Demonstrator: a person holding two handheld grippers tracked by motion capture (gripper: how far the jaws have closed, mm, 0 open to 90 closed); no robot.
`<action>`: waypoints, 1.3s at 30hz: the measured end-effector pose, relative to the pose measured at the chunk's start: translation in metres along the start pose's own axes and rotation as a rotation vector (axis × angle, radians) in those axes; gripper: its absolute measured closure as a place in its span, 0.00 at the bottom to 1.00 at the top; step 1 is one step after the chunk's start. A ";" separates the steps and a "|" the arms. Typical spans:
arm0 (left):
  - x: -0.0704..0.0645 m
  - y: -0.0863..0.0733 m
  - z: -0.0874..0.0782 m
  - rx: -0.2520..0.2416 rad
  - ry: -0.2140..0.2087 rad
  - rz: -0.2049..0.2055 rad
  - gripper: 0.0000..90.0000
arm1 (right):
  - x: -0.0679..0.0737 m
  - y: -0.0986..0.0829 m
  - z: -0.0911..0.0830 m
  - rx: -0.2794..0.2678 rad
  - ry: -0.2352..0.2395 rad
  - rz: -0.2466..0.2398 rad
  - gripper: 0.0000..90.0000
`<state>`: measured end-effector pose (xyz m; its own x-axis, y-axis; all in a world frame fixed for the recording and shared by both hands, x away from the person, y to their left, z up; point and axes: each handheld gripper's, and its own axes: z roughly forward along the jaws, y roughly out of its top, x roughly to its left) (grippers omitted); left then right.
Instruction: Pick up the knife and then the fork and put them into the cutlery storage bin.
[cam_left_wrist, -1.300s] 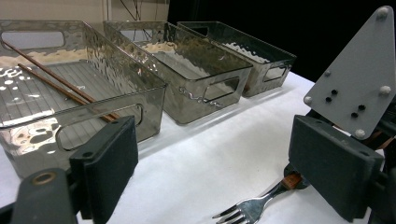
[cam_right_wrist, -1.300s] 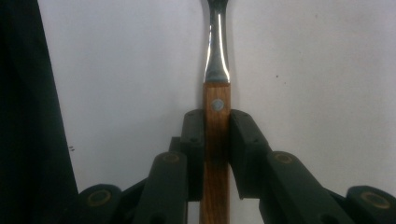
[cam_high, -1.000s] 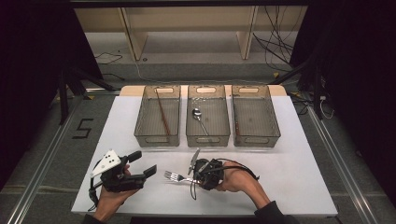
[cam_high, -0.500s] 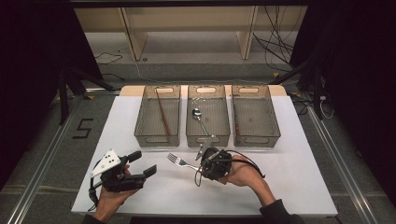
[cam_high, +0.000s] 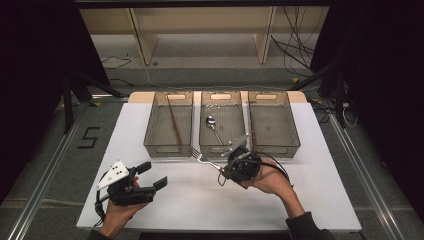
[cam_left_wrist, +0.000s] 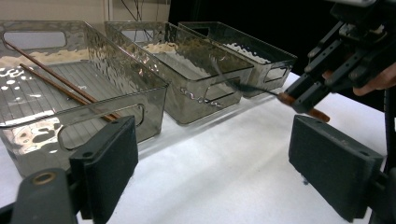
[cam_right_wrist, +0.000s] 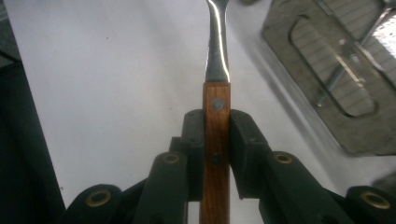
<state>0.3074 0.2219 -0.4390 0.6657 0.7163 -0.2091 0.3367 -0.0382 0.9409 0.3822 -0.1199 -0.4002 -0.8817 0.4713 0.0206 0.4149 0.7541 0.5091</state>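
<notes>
At the left, the left gripper (cam_high: 150, 175) hovers over the white table (cam_high: 150, 220) with its jaws spread wide and nothing between them. Ahead stand 3 clear bins. The left bin (cam_high: 150, 142) holds 2 chopsticks (cam_high: 174, 121); the middle bin (cam_high: 220, 148) holds 1 spoon (cam_high: 212, 123); the right bin (cam_high: 280, 148) looks bare. The right gripper (cam_high: 222, 168) is clamped on the wooden handle of the fork (cam_high: 200, 156), which hangs above the table just in front of the middle bin, tines pointing away to the left. Judging by this, the sorting is well along: chopsticks and spoon are placed, the fork is lifted but not yet dropped in. Likely the right bin awaits it.
</notes>
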 end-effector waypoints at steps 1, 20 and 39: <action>0.000 0.000 0.000 0.000 0.000 0.001 0.17 | -0.002 -0.001 -0.002 -0.011 -0.005 0.003 0.86; 0.000 0.000 0.000 0.000 0.004 -0.001 0.17 | -0.058 -0.011 -0.047 -0.179 -0.117 0.232 0.86; 0.000 -0.001 -0.001 0.000 0.004 -0.003 0.17 | -0.105 -0.015 -0.066 -0.245 -0.212 0.411 0.86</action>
<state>0.3071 0.2226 -0.4395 0.6618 0.7195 -0.2103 0.3381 -0.0361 0.9404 0.4539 -0.2106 -0.3527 -0.5818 0.8073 0.0989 0.6299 0.3703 0.6827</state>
